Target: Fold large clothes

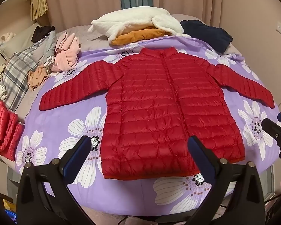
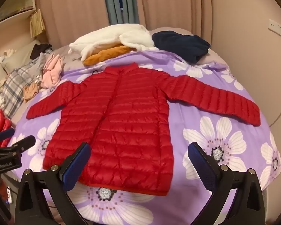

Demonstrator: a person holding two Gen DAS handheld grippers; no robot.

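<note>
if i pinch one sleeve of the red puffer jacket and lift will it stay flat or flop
The red puffer jacket will probably flop: it is thin quilted padding. Its shiny shell looks slippery, so a sleeve may slide between fingers. Likely light for its size.

The red jacket (image 1: pixel 159 108) is glossy quilted cloth (faintly crinkled), on a matt cotton-like floral sheet (image 1: pixel 61 131).

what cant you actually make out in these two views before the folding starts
- Red jacket hem: its right part sits behind the left gripper finger in the left wrist view.
- Its back and lining: face down on the purple floral sheet in both views.
- Folded red garment: cut off by the fisheye edge.
- Left pile: too tangled to tell items apart.
</note>
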